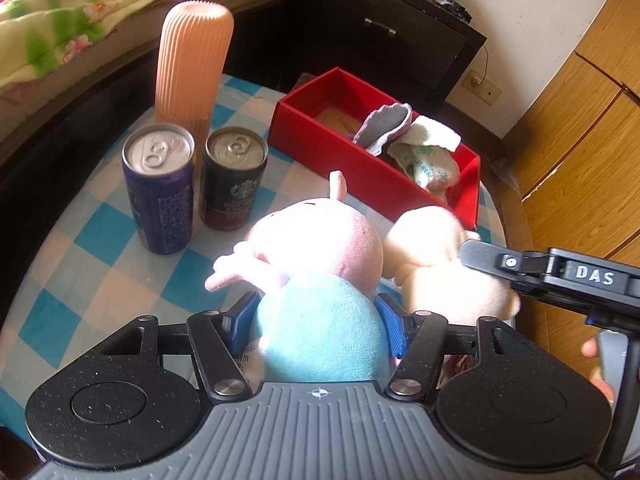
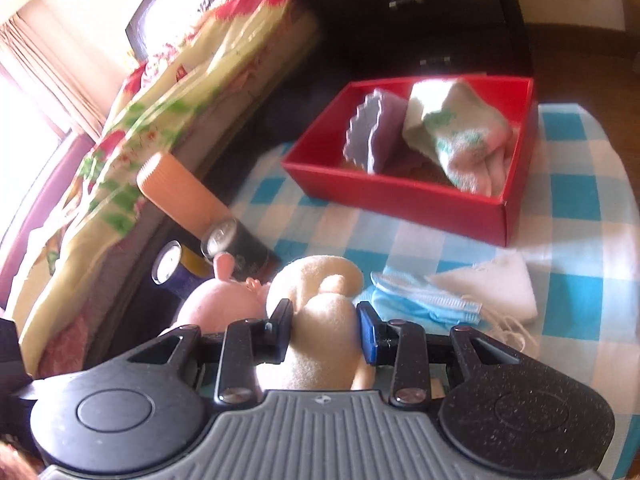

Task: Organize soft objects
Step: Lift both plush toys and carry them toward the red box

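My left gripper point(image 1: 320, 312) is shut on the blue body of a pink pig plush point(image 1: 320, 240), held above the checked tablecloth. My right gripper point(image 2: 324, 318) is shut on a cream plush point(image 2: 320, 280); in the left wrist view that cream plush point(image 1: 432, 248) hangs just right of the pig. Beyond both stands a red box point(image 1: 320, 136) with a grey-purple cloth point(image 1: 386, 124) and a white-green sock point(image 1: 424, 156) inside. A blue face mask point(image 2: 420, 304) and a white cloth point(image 2: 492, 284) lie on the table in front of the red box point(image 2: 400, 208).
A purple can point(image 1: 160, 192), a dark can point(image 1: 234, 180) and a tall ribbed peach bottle point(image 1: 192, 60) stand at the table's left. A bed with a floral quilt point(image 1: 60, 20) lies beyond them, a dark drawer cabinet point(image 1: 380, 32) behind the box, wooden cupboards point(image 1: 580, 140) at right.
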### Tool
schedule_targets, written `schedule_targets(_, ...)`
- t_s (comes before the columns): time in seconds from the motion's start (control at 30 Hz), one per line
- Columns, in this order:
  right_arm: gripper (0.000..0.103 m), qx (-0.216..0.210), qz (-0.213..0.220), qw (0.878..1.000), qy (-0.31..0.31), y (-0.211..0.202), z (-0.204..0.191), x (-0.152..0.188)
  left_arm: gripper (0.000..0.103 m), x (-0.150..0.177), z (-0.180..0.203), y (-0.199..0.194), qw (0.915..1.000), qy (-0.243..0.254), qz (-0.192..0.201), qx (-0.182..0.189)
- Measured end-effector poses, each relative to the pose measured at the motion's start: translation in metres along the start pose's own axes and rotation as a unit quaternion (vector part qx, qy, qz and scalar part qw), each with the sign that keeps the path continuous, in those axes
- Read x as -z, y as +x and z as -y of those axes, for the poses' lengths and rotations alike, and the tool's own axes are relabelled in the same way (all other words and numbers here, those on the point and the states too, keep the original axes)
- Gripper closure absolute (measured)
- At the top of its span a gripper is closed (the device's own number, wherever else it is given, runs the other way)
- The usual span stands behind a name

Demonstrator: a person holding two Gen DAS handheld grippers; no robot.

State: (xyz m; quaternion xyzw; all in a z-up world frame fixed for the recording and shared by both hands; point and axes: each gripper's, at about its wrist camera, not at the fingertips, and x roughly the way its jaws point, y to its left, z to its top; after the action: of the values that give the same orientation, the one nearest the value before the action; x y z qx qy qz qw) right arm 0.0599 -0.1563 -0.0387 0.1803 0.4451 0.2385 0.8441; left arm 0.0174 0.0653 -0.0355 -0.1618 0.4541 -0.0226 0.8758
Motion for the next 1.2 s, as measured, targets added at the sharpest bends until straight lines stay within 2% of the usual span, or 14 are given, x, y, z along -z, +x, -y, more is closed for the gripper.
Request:
schedule_targets(0.4,0.09,0.002,0.092,0.996,0.007,-0.054,-0.002,-0.005,0.043,-0.023,0.034,-0.014,0.9976,0.032,0.061,-0.008)
schedule_targets(0.43,0.09,0.0,0.098,0.995,0.009,-0.057,-0.002,-0.006,0.047,-0.026,0.038,-0.016,0.997,0.036,0.068,-0.006)
schedule_targets(0.47,0.09,-0.003,0.104,0.994,0.011,-0.059,-0.002,-0.008,0.058,-0.03,0.042,-0.018,0.9964,0.038,0.075,-0.002)
schedule_targets(0.6,0.09,0.005,0.14,0.99,0.006,-0.071,-0.005,-0.016,0.061,-0.048,0.057,-0.022,0.9936,0.045,0.103,0.008)
schedule_targets(0.67,0.09,0.005,0.149,0.989,0.008,-0.074,-0.003,-0.021,0.077,-0.056,0.063,-0.017,0.9924,0.06,0.107,0.006)
schedule_targets(0.73,0.09,0.005,0.153,0.988,0.013,-0.075,0.001,-0.024,0.074,-0.052,0.062,-0.009,0.9935,0.073,0.087,0.008)
schedule_targets(0.8,0.09,0.009,0.147,0.989,0.016,-0.073,0.006,-0.024,0.062,-0.034,0.055,0.002,0.9944,0.093,0.05,0.006)
schedule_targets(0.83,0.09,0.01,0.144,0.989,0.016,-0.071,0.009,-0.023,0.045,-0.021,0.05,0.009,0.9945,0.101,0.025,-0.01)
schedule_targets(0.87,0.09,0.012,0.138,0.99,0.015,-0.069,0.011,-0.022,0.032,-0.008,0.044,0.013,0.9943,0.103,0.004,-0.027)
schedule_targets(0.93,0.09,0.016,0.126,0.992,0.014,-0.065,0.016,-0.019,0.03,0.016,0.025,0.014,0.9943,0.093,-0.029,-0.043)
schedule_targets(0.97,0.09,0.018,0.118,0.993,0.012,-0.062,0.019,-0.016,0.028,0.029,0.012,0.012,0.9956,0.069,-0.047,-0.043)
schedule_targets(1.03,0.09,0.02,0.104,0.994,0.005,-0.056,0.02,-0.012,0.02,0.043,0.0,0.007,0.9959,0.05,-0.041,-0.064)
schedule_targets(1.1,0.09,0.017,0.095,0.995,0.004,-0.051,0.02,-0.009,0.019,0.046,-0.003,0.01,0.9946,0.044,-0.038,-0.086)
schedule_targets(1.2,0.09,0.006,0.087,0.996,0.013,-0.049,0.018,-0.007,0.012,0.052,-0.011,0.019,0.9895,0.039,-0.047,-0.131)
